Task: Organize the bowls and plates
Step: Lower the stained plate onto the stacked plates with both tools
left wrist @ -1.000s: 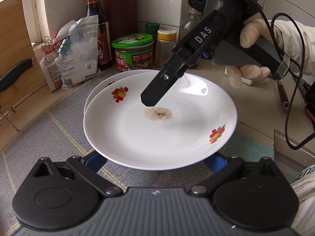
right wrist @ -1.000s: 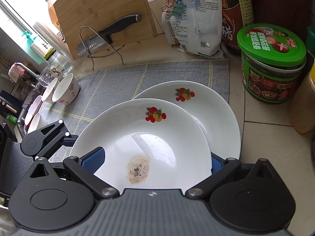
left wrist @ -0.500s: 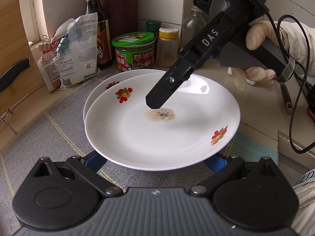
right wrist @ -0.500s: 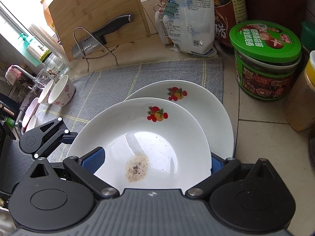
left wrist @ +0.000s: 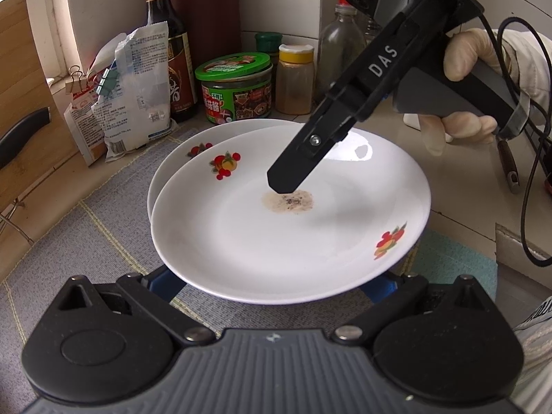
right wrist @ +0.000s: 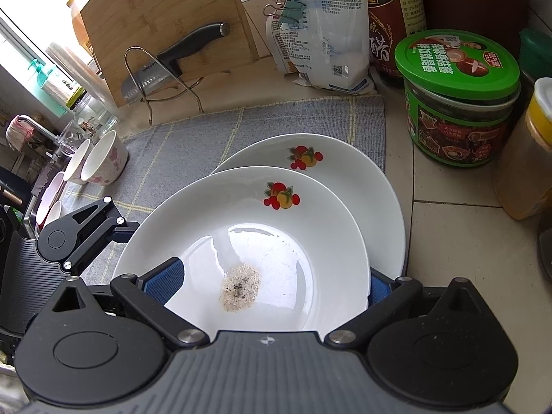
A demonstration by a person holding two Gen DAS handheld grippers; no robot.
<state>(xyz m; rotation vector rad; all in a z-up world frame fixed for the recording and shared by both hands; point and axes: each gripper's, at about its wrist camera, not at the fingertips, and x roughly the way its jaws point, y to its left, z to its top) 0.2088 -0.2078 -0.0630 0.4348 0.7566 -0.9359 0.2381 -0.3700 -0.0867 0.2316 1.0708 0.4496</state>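
Note:
A white plate (left wrist: 276, 241) with fruit prints and a brown stain (left wrist: 288, 201) hangs just above a second matching plate (left wrist: 179, 157) that lies on the grey mat (left wrist: 86, 241). It covers most of that lower plate (right wrist: 345, 172). My left gripper (left wrist: 274, 286) is spread wide at the upper plate's near rim, and the rim hides its fingertips. My right gripper (right wrist: 272, 276) is also spread wide over the upper plate (right wrist: 276, 241). In the left wrist view one black finger (left wrist: 289, 181) of the right gripper ends just above the stain. What bears the plate is hidden.
Behind the plates stand a green-lidded jar (right wrist: 459, 103), a dark bottle (left wrist: 165, 51), a clipped bag (left wrist: 138, 86) and a yellow-capped jar (left wrist: 295, 76). A cutting board with a knife (right wrist: 193, 45) stands at the back left. Several bowls (right wrist: 103, 162) lie at the mat's left end.
The upper plate has shifted a little further over the lower plate, and both grippers moved along with it. The finger spread looks the same.

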